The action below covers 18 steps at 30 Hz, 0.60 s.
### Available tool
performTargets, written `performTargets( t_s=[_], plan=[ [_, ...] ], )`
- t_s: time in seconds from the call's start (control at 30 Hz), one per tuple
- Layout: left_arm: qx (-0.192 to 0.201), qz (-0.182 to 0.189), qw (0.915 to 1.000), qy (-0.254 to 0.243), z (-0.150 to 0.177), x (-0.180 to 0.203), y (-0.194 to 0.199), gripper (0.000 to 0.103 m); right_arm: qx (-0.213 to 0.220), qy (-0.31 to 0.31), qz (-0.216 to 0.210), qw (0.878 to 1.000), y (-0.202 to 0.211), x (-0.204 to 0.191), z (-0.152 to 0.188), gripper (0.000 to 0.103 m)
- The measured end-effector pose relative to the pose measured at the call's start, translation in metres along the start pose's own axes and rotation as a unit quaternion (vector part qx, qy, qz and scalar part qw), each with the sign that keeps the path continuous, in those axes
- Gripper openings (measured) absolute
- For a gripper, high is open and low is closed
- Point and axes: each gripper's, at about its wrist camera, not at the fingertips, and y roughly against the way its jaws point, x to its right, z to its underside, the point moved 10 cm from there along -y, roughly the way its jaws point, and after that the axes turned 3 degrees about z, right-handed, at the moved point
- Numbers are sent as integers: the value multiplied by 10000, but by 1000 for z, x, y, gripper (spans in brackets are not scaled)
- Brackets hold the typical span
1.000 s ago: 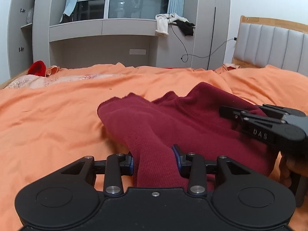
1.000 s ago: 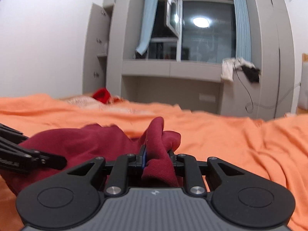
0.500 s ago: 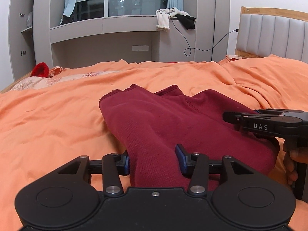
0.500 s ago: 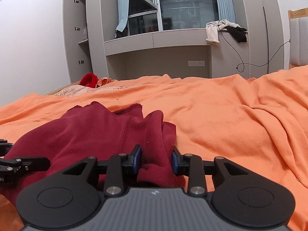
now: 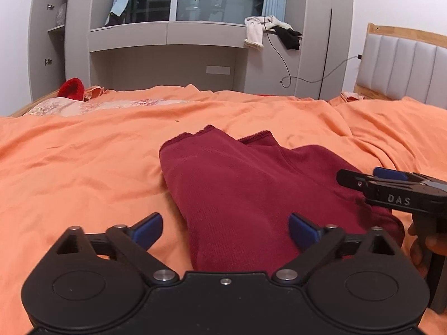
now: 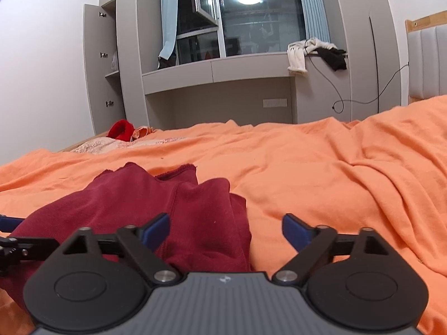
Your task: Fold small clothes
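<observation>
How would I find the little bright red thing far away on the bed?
Start from the big orange bedspread and look to its far left corner, below the grey cupboard. The small bright red fluffy bundle sits there beside pale floral fabric. It is brighter than the dark maroon knitted garment.

Home bedroom, bed with orange duvet (image 5: 83, 173), padded headboard (image 5: 402, 69), grey built-in wardrobe (image 6: 103, 67), curtained window (image 6: 251, 22)

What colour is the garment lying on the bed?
Dark red garment, clearest in the left wrist view.
</observation>
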Motion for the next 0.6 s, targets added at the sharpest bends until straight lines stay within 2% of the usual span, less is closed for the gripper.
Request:
performTargets(
  t_s=[0.07, 0.33, 0.6],
  plan=[
    [21, -36, 10000, 34, -1, -2, 2, 100, 77, 6, 1, 10000, 4, 0, -2, 103],
    [350, -65, 9989, 290, -10, -4, 30, 102, 284, -259, 71, 9992, 24, 10, -13, 103],
    [995, -224, 9938, 446, -15, 5, 93, 102, 581, -217, -167, 9979, 81, 0, -23, 103]
  ],
)
